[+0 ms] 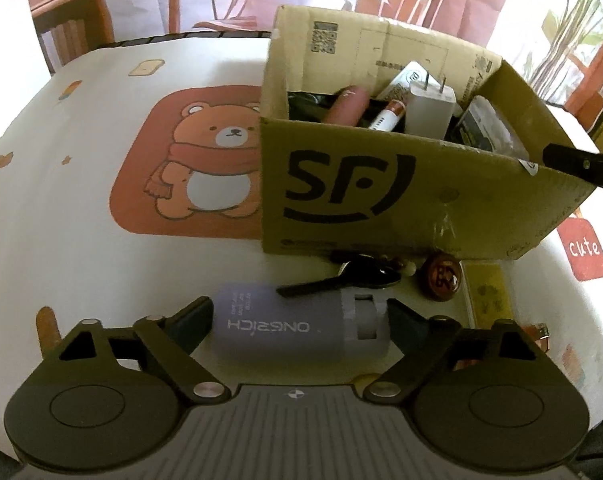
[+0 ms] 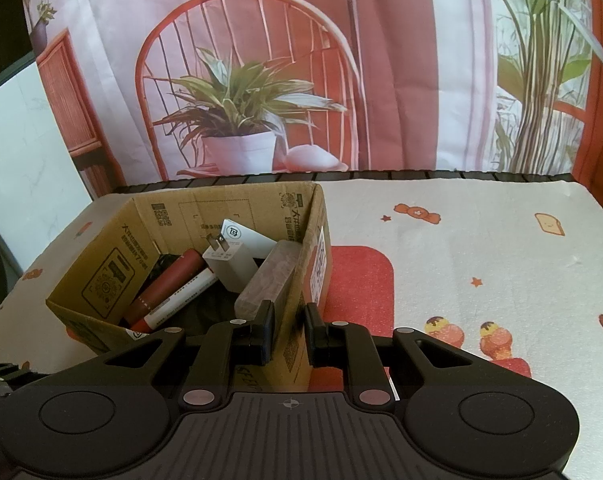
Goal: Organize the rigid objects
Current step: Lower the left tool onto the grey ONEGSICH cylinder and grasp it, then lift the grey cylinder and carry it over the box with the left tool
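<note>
Nearest, the left gripper (image 1: 299,322) stands wide, its jaws flanking a lilac device (image 1: 293,330) on the tabletop without pressing it; it is unpacked. Just beyond, by the box's near wall, keys (image 1: 353,276) and a brown charm (image 1: 441,276) also wait. The right gripper (image 2: 289,326) is clenched on the box (image 2: 297,280) wall. Inside already: charger (image 2: 231,260), marker (image 2: 181,298), red tube (image 2: 167,284), clear case (image 2: 267,280).

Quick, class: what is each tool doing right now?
Left tool: open around the lavender ONESICH case, not gripping.
Right tool: closed on the cardboard box wall.
</note>
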A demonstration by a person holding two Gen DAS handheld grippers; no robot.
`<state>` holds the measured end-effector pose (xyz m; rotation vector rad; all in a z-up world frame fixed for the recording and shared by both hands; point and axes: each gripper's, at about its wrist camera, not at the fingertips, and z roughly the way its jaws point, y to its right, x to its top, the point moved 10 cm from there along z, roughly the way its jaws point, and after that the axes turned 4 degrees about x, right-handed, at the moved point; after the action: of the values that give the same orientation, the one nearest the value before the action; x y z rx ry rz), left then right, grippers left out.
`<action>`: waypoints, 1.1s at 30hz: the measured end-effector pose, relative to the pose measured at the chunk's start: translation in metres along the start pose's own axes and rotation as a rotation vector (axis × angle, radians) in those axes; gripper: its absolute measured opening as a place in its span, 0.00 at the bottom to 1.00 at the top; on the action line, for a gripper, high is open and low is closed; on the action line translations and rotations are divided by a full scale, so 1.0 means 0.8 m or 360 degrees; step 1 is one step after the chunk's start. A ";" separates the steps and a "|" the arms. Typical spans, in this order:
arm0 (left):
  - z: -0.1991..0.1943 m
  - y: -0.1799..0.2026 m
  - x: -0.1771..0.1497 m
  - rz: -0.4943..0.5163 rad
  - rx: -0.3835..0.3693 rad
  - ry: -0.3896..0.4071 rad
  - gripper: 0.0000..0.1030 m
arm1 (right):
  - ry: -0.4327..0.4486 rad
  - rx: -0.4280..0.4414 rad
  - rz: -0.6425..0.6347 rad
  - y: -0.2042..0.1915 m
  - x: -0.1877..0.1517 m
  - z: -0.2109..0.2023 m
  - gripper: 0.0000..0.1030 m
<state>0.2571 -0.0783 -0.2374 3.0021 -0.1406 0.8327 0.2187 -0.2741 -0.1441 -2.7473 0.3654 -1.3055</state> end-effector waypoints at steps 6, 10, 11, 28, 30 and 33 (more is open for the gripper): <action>-0.004 -0.004 -0.003 -0.0025 -0.0027 0.0019 0.86 | -0.0001 -0.0002 -0.0002 0.000 -0.001 0.000 0.16; -0.006 -0.006 -0.005 -0.0041 -0.0054 0.0021 0.86 | 0.0000 -0.0001 0.0000 0.000 0.000 0.001 0.16; -0.007 -0.007 -0.005 -0.0051 -0.0058 0.0020 0.86 | 0.0000 -0.0001 0.0000 0.000 0.000 0.001 0.16; -0.073 -0.033 0.021 -0.0067 -0.0001 0.0256 0.86 | -0.0001 -0.0002 -0.0002 0.001 0.000 0.001 0.16; -0.082 -0.037 0.025 -0.0077 0.0008 0.0290 0.86 | -0.0001 -0.0002 -0.0001 0.001 0.000 0.001 0.16; -0.100 -0.047 0.034 -0.0107 0.0027 0.0352 0.86 | -0.0001 -0.0001 0.0000 0.001 0.000 0.000 0.16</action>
<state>0.2429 -0.0397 -0.1550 2.8849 -0.0279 1.1538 0.2187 -0.2747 -0.1445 -2.7478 0.3662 -1.3049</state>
